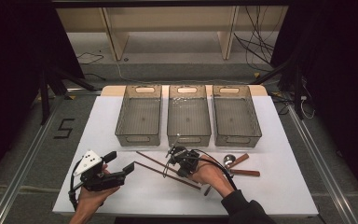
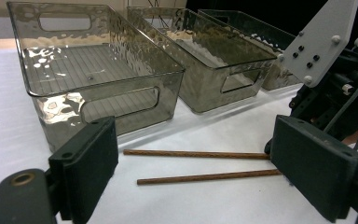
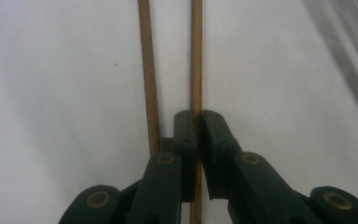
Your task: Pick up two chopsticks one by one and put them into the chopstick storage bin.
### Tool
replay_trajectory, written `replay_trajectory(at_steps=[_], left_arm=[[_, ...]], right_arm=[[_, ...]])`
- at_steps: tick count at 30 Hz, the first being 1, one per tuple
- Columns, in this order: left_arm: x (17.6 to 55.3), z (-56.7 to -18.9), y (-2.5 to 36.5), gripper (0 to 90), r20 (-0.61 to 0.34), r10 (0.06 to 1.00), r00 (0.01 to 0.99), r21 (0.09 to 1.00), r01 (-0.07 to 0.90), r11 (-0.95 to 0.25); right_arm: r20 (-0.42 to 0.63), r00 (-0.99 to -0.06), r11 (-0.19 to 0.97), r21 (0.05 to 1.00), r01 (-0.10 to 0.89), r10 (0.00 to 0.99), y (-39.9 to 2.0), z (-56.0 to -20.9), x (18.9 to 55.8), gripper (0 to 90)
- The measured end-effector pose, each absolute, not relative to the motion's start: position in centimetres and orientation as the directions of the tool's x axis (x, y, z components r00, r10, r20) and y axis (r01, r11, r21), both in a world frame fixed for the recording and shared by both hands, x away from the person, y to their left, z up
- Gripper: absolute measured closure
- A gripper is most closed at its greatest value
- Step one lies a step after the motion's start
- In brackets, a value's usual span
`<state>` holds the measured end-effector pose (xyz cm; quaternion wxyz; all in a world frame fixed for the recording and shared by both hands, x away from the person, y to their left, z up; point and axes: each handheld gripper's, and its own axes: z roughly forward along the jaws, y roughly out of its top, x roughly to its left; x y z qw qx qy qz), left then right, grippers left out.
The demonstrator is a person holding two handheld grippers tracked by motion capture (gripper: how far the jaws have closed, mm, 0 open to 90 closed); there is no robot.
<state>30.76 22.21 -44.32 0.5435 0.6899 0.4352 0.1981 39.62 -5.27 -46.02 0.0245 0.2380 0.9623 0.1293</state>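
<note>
Two thin brown wooden chopsticks lie side by side on the white table (image 1: pixel 121 196). In the right gripper view, my right gripper (image 3: pixel 196 116) is shut on one chopstick (image 3: pixel 196 56), which runs straight up from between the jaws. The other chopstick (image 3: pixel 147 70) lies free just left of them. From above, the right gripper (image 1: pixel 173 164) sits over the pair (image 1: pixel 156 163) near the table's middle. My left gripper (image 1: pixel 120 162) is held level at the front left and stands open with nothing inside. Its jaws (image 2: pixel 196 140) frame both chopsticks (image 2: pixel 196 154) from a short way off.
Three clear smoky plastic bins (image 1: pixel 139 116) (image 1: pixel 189 116) (image 1: pixel 237 116) stand in a row behind the chopsticks. A metal spoon with a wooden handle (image 1: pixel 233 161) and another wood-handled utensil (image 1: pixel 244 172) lie right of my right hand.
</note>
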Motion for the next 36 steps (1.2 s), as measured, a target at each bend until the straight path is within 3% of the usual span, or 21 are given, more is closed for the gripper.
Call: replay_trajectory(at_steps=[15, 36], left_arm=[[30.7, -44.3, 22.2, 14.2, -0.201, 0.817, 0.541, 0.922, 0.385, -0.028], [30.7, -44.3, 22.3, 14.2, -0.204, 0.819, 0.536, 0.923, 0.384, -0.021]], right_arm=[[0.040, -0.893, 0.837, 0.332, 0.434, 0.447, -5.4, -44.6, 39.1, 85.6], [0.092, -0.871, 0.690, 0.573, 0.442, 0.482, -4.8, -39.5, 41.1, 85.6]])
